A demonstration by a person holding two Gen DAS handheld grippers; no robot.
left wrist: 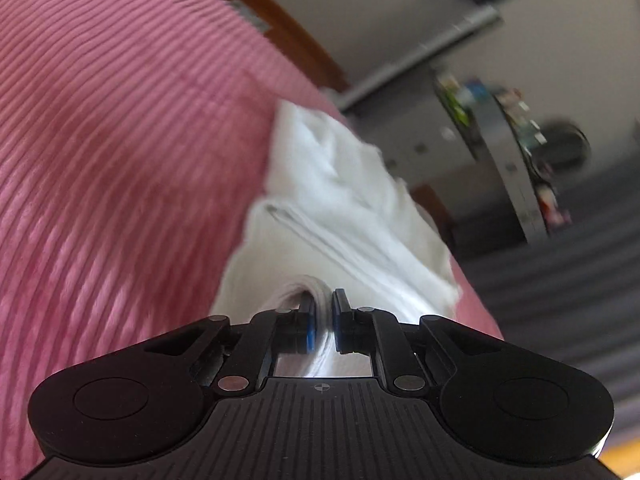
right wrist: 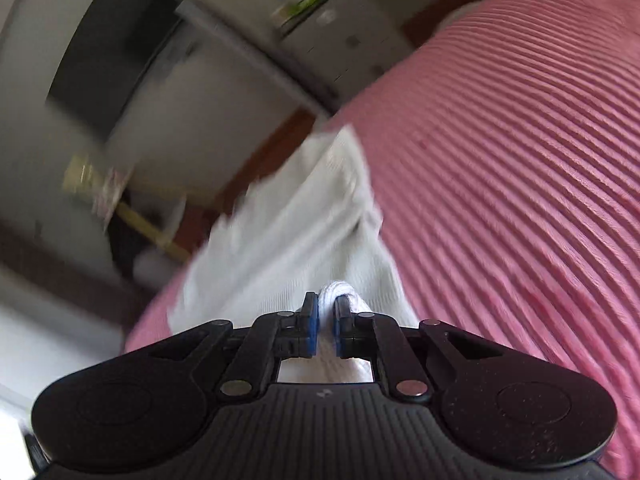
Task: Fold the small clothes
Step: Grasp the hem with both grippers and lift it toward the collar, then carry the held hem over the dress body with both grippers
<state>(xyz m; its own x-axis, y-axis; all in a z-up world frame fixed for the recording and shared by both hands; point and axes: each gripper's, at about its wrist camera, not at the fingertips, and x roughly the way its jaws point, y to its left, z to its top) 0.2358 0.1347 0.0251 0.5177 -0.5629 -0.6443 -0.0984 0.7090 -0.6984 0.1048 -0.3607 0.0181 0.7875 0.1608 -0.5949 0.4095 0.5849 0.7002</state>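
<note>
Over pink bedspread (left wrist: 100, 140), both tongs pinch white garment (left wrist: 340, 200).

A pink ribbed bedspread (left wrist: 120, 140) is covering the bed. Behind it, a grey cabinet (left wrist: 400, 32) is standing against the wall, blurred. Brown flooring (right wrist: 276, 148) is showing beside the bed.

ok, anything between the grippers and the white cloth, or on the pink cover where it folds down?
Nothing visible. The left gripper and right gripper are each shut on a bunched edge of the white cloth, and the pink cover beside it shows nothing else on it.
</note>
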